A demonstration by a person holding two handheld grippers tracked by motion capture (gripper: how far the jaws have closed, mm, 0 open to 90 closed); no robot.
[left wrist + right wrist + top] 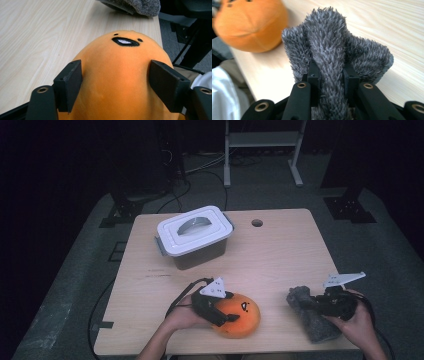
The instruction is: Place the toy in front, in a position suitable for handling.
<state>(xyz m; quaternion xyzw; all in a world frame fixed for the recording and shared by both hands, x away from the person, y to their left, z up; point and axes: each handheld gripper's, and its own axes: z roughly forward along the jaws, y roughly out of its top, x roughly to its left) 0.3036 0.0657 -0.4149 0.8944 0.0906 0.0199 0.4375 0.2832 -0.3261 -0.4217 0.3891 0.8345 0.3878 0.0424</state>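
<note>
The orange plush (239,316) lies at the near edge of the table (280,255), and everything else is placed from it. The left gripper (226,312) sits on the plush's left side, held in the person's left hand (182,318). In the left gripper view its jaws stand spread around the plush (120,82), one on either flank, with the pads (71,85) right at the fabric; whether they press in I cannot tell. The plush's black mouth and two dot eyes face away from that gripper.

To the right of the plush, apart from it and also at the near edge, lies the grey cloth (309,315). The right gripper (306,304), in the right hand (357,322), grips the cloth: in the right gripper view the jaws are pressed close together on a raised fold of the fuzzy cloth (329,57), with the plush (249,25) blurred behind at upper left.

Beyond the plush, toward the far left of the table, stands a box (195,237) with a white lid and handle on top, well apart from both grippers.
</note>
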